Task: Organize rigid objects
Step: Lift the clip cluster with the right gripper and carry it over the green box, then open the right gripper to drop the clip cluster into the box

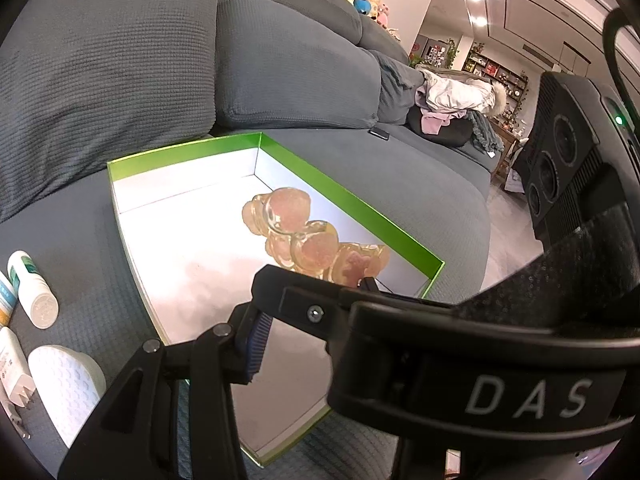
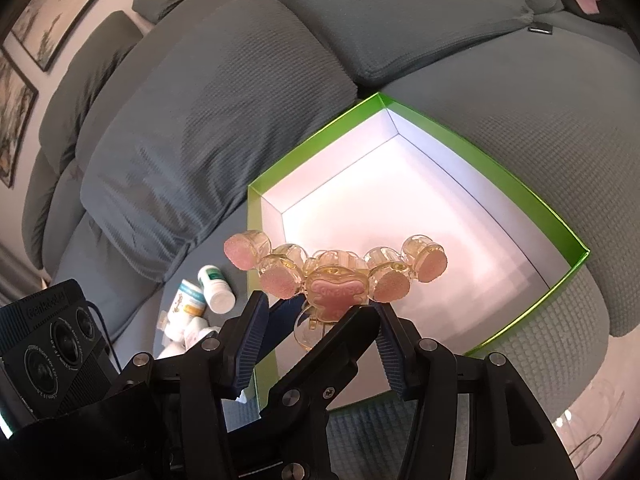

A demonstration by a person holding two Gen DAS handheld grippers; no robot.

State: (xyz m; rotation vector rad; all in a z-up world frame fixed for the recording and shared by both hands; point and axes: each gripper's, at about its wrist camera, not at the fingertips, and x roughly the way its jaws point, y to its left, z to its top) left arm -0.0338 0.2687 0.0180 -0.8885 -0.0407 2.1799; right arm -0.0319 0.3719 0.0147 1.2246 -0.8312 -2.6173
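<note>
A clear yellowish plastic hair claw with pink round pads point(image 2: 335, 276) hangs over a green box with a white inside point(image 2: 560, 224) on the grey sofa. My right gripper point(image 2: 320, 312) is shut on the claw's bottom handle and holds it over the box's near left part. In the left wrist view the claw point(image 1: 304, 236) shows over the box point(image 1: 360, 204), with the right gripper point(image 1: 320, 312) in front. Only one blue-padded finger point(image 1: 256, 344) of my left gripper shows, above the box's near edge; its other finger is hidden.
White bottles point(image 2: 216, 288) and small packs lie on the sofa seat left of the box; they also show in the left wrist view point(image 1: 34, 292). Grey back cushions point(image 2: 200, 128) rise behind the box. Clothes point(image 1: 452, 100) are piled at the sofa's far end.
</note>
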